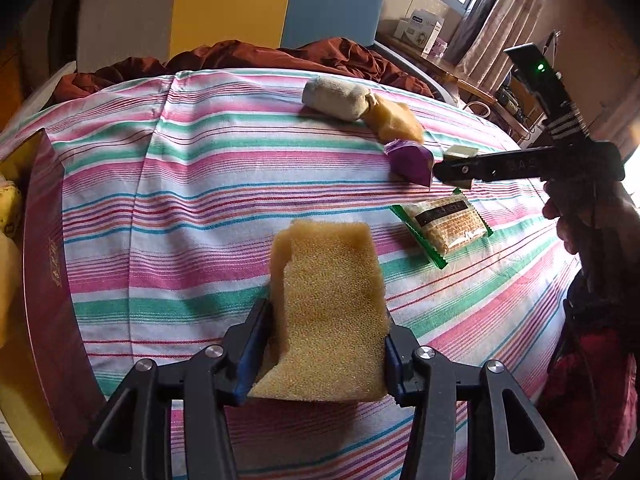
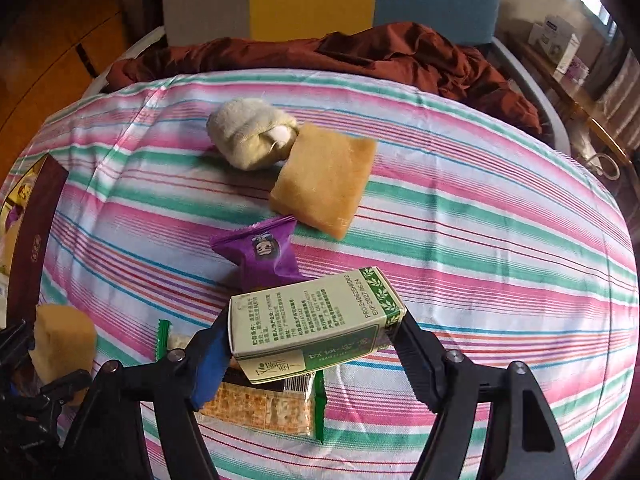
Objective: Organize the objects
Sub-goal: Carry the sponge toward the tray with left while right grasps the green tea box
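Holding one item apiece, both grippers are working over a striped bedsheet (image 1: 200, 208) with the sorting partly done, by the look of it. Left gripper (image 1: 326, 356): its jaws are pinching a yellow sponge (image 1: 328, 304) by its two sides, the sponge standing upright and lifted off the sheet. Right gripper (image 2: 316, 340): its jaws are closing on a small green-and-white carton (image 2: 312, 320), which is lying tilted between them; the blue-padded finger is touching one end, and the far finger seems to be meeting the other, so the carton is being gripped above the sheet. Items still lying loose: a green-edged cracker packet (image 2: 272, 404) directly beneath the carton, a purple snack packet (image 2: 262, 254) just beyond it, a second yellow sponge (image 2: 324, 178) touching a rolled cream cloth (image 2: 248, 138) farther back. Receiving container: a dark red box (image 1: 48, 264) is sitting at the left edge of the sheet, with yellowish contents partly showing inside, too cropped to identify. Judged progress: some things are apparently boxed already, two are in hand and awaiting placement, and four are remaining on the sheet. A rumpled brown blanket (image 2: 360, 56) is lying at the far end, apart from the sorting.
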